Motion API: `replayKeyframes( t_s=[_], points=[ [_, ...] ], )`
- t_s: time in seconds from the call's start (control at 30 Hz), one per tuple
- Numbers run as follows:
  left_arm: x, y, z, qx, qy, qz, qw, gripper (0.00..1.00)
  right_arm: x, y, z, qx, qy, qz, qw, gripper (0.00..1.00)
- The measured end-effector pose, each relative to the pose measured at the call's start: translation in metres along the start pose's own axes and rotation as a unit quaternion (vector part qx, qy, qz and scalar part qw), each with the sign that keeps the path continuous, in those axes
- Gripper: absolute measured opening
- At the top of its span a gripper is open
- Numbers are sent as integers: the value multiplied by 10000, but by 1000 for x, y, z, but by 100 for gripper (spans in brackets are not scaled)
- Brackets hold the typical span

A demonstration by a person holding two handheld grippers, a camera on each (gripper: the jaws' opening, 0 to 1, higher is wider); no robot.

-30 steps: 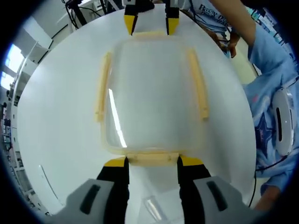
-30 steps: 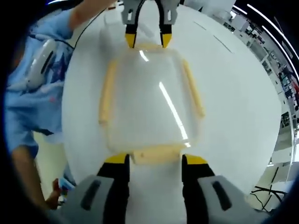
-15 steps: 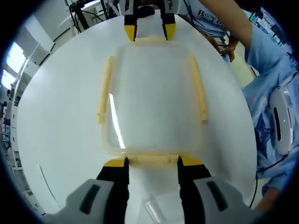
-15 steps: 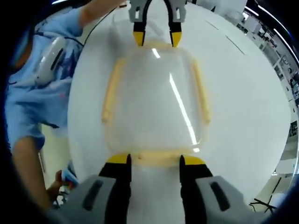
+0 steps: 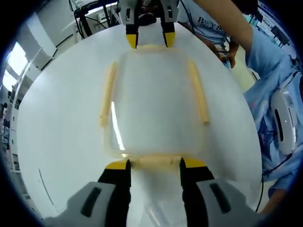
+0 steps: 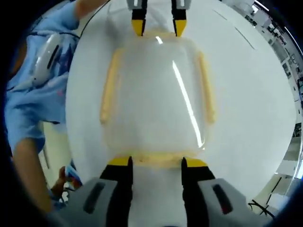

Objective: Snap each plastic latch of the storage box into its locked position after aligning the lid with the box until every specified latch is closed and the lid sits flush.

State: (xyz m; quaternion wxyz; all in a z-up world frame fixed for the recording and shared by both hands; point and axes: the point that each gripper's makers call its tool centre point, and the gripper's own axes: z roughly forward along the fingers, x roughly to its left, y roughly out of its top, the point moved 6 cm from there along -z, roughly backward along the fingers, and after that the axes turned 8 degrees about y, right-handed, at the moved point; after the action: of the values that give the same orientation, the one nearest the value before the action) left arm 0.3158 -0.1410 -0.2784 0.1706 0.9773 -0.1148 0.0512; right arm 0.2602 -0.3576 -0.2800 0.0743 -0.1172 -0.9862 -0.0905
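Note:
A clear storage box [image 5: 154, 101] with its lid on lies on a white round table [image 5: 61, 127]. Pale yellow latches run along its left side [image 5: 108, 94] and right side [image 5: 198, 97]. My left gripper [image 5: 154, 164] is open, its yellow-tipped jaws standing either side of the near end latch [image 5: 154, 161]. At the box's far end the right gripper [image 5: 147, 39] is at the other end latch. In the right gripper view the same box [image 6: 154, 94] lies ahead. My right gripper [image 6: 155, 162] is open astride its near latch [image 6: 154, 158], and the left gripper [image 6: 158, 26] is opposite.
A person in a light blue shirt [image 5: 274, 71] stands at the table's right edge in the left gripper view, and shows as a blue sleeve [image 6: 33, 104] on the left of the right gripper view. Lab stands and cables [image 5: 94, 12] are beyond the table.
Both views have shifted slightly; in the right gripper view the box looks a little larger and closer. Both grippers stay at the end latches with their jaws unchanged.

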Motion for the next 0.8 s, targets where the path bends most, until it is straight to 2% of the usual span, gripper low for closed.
replayKeyframes(
  t_s=[0.13,0.23,0.6,0.8],
  points=[
    [0,1,0,45,9,-7,10000,41,-1,-1,-1,22,-6,12,10000,40],
    [1,-1,0,-173,6,-89,9998,40,-3,-2,-1,71,-12,29,10000,40],
    [1,0,2,-256,-59,61,9996,39,2,-2,2,83,-61,119,9999,40],
    [2,1,-13,-424,-45,51,9991,39,4,0,3,122,-67,124,9998,40]
  ],
)
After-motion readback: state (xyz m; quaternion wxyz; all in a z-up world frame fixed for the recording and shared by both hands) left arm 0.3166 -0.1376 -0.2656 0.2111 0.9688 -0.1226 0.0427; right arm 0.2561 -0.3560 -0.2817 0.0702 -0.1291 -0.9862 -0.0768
